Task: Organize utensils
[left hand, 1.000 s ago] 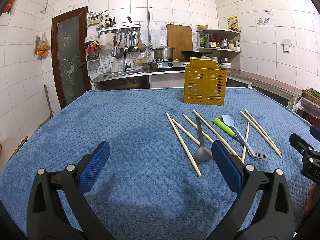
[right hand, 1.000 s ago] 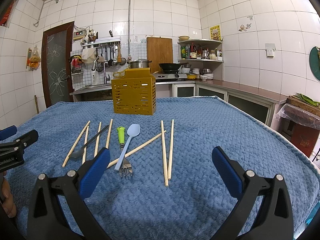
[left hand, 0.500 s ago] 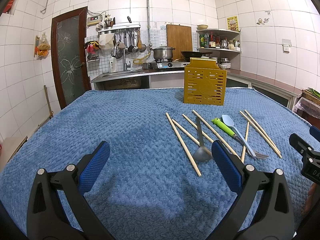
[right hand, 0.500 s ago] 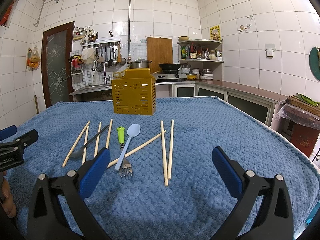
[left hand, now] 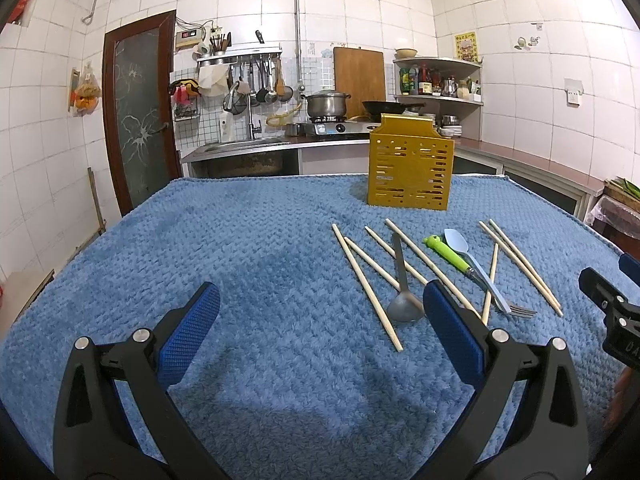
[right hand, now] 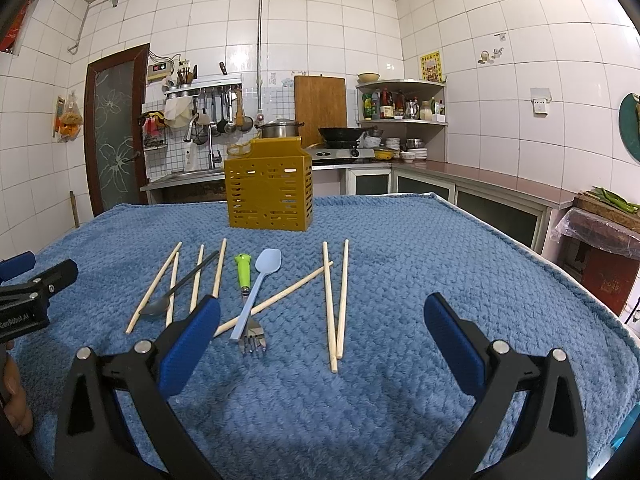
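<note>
While both hand-held grippers gape empty, utensils scattered, yellow holder upright.

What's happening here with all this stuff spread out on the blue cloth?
A person holds a gripper in each hand above the blue cloth, and sorting has not begun. The left gripper and right gripper both have open, empty jaws. Wooden chopsticks, a metal spoon, a green-handled fork and a light blue spoon lie loose on the cloth. The yellow utensil holder stands upright behind them.
</note>
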`<state>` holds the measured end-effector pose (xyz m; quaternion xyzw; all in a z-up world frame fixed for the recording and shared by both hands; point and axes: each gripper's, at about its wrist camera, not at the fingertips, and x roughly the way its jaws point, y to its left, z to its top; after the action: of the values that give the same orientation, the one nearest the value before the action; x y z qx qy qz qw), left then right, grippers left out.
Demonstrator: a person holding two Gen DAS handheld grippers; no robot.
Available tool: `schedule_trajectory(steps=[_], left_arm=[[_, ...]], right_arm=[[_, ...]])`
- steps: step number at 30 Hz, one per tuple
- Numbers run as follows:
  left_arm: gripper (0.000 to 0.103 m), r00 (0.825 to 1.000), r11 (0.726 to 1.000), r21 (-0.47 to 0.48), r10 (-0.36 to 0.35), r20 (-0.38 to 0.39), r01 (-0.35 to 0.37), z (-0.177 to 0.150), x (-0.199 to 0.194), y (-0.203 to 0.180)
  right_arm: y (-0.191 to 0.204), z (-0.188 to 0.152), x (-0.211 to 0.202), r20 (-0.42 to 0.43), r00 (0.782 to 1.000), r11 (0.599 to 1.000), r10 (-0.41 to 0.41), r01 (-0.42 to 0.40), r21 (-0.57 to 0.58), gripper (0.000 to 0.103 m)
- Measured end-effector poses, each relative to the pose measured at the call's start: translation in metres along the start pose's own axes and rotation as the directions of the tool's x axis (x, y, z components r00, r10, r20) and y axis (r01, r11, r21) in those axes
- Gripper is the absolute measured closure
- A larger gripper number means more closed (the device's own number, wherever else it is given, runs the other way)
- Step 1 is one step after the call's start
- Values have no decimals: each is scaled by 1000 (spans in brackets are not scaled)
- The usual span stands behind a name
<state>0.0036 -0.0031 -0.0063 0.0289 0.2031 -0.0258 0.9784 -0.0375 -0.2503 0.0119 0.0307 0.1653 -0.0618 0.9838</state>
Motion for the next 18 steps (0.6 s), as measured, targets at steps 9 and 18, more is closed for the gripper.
schedule_trajectory(steps=[9,18], left_arm=[[5,1000,1000,1,2,-24,-2,2,4,3],[5,998,1000,15,22,-50,-21,5,10,2]], right_arm=[[1,0,-1,-3,1000,1000,18,-18,1,4],[-4,5,2,-27,998,997,64,-64,32,4]])
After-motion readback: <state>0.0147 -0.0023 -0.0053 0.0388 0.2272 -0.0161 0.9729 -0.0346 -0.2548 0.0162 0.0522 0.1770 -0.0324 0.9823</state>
